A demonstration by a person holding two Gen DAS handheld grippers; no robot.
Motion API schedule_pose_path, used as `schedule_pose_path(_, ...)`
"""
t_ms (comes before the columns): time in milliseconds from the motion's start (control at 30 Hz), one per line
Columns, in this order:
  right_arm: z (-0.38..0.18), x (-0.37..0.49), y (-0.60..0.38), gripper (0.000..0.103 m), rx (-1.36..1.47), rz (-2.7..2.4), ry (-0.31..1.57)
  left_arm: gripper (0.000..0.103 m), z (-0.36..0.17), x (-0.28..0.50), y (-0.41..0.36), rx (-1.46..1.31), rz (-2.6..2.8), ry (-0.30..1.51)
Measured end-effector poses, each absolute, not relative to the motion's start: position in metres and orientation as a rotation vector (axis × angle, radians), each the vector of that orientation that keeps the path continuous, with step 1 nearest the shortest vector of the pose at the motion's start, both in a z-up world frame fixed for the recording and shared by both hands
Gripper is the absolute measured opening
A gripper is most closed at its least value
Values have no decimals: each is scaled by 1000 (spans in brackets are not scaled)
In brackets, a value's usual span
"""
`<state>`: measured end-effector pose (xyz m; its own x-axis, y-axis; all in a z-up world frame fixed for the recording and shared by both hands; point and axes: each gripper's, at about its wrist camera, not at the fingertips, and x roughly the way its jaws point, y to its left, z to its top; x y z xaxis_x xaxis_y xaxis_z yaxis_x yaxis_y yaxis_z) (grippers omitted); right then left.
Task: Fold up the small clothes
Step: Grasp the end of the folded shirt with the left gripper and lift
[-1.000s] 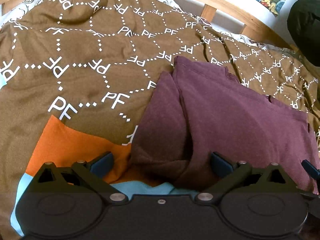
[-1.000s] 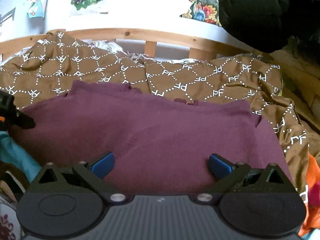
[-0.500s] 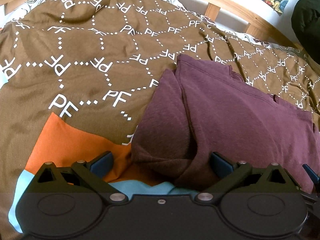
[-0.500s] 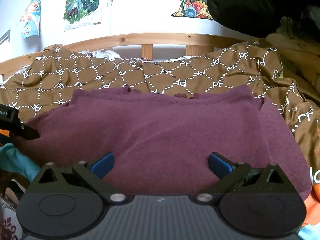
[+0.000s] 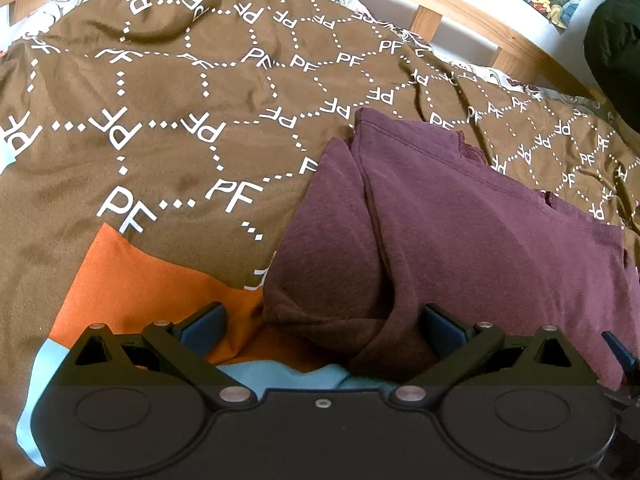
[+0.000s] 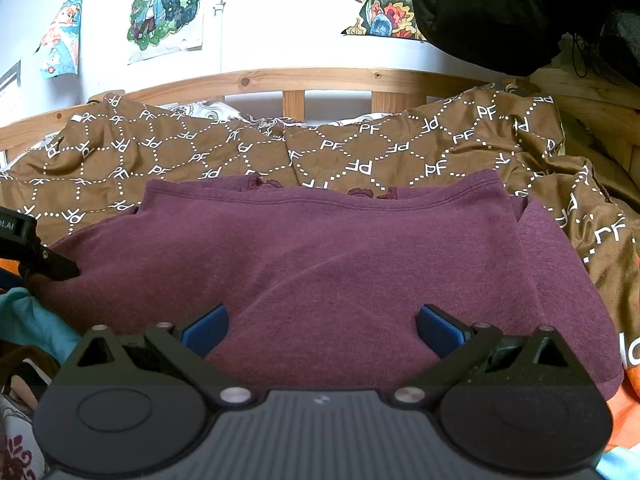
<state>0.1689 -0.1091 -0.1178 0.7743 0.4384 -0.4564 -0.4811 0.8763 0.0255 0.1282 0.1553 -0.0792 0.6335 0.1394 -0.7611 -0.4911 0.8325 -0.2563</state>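
A brown blanket with white "PF" lettering and dotted lines covers pretty much the whole bed, and it's rumpled up toward the wooden rail at the back. Near the front edge it has an orange patch and a light blue bit below that.

The maroon shirt lies on top of the blanket, spread wide with its collar edge toward the rail. In the left wrist view its left side is folded over onto itself, so there's a thick doubled flap bunching down at the near corner.

Up on the white wall there are a few cartoon posters, and a black lump of clothing hangs at the upper right.

The right gripper sits low over the near edge of the shirt, blue pads spread wide apart, fabric lying between them but nothing pinched. The left gripper is wide open too, parked at the shirt's near left corner; the folded flap sits between its fingers, bunched against the right pad, while the left pad is over the orange patch. It isn't clamping anything. The left gripper's black tip also pokes into the right wrist view at the shirt's left edge.
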Motion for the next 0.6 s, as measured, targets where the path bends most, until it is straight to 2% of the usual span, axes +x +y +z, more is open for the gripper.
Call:
schedule_pose_path(133, -118, 169, -109, 102, -94, 498, 471, 99, -76, 132, 159, -507, 382, 811)
schedule_pose_path(333, -117, 169, -109, 102, -95, 497, 473, 81, -69, 136, 150, -482, 406, 814)
schedule_pose_path(400, -117, 169, -109, 103, -96, 495, 475, 64, -66, 134, 148, -499, 413, 800)
schedule_pose_path(600, -114, 169, -108, 102, -102, 493, 491, 27, -53, 129, 133, -440, 464, 719)
